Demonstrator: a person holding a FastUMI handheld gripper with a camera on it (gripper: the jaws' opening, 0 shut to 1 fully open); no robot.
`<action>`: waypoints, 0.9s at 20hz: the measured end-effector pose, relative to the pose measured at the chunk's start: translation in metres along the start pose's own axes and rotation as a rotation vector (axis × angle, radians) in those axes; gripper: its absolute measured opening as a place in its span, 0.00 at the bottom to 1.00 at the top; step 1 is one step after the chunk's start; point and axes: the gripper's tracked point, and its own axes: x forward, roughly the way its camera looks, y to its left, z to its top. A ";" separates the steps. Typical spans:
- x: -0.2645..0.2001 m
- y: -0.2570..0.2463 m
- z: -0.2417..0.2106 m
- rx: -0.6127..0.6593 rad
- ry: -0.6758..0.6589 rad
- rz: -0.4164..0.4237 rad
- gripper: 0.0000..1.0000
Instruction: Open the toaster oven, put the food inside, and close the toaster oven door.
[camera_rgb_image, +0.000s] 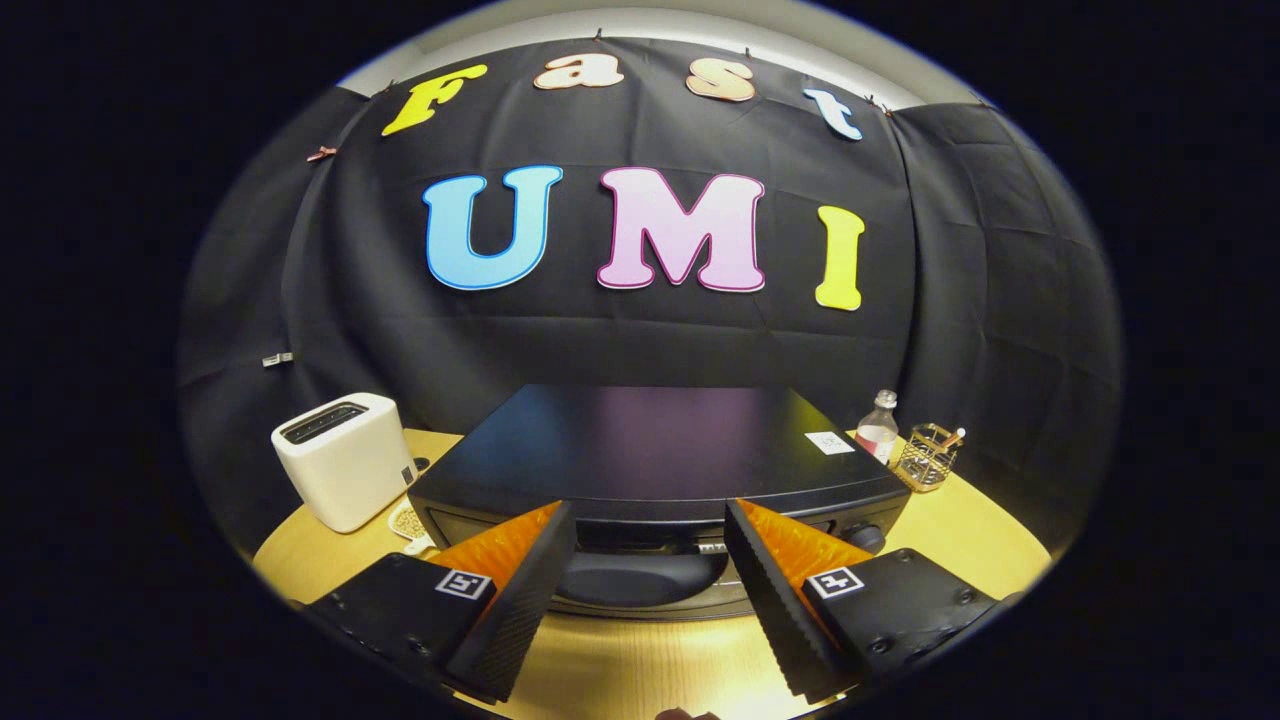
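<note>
Fingers spread and empty, the gripper (650, 545) faces the toaster oven (655, 455), its door apparently shut; every step seems to remain.

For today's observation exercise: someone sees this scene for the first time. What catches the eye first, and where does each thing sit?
The black toaster oven catches the eye first, sitting mid-table just ahead of the open tool, whose fingers frame its front and grip nothing. A white toaster stands on the wooden table to the oven's left. To the oven's right sit a small bottle and a wire holder.
</note>
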 end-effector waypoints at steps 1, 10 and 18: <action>0.002 0.001 -0.015 -0.001 0.053 0.000 0.98; -0.025 0.001 -0.024 0.027 0.082 -0.001 0.97; -0.064 -0.001 -0.054 0.013 0.096 0.027 0.96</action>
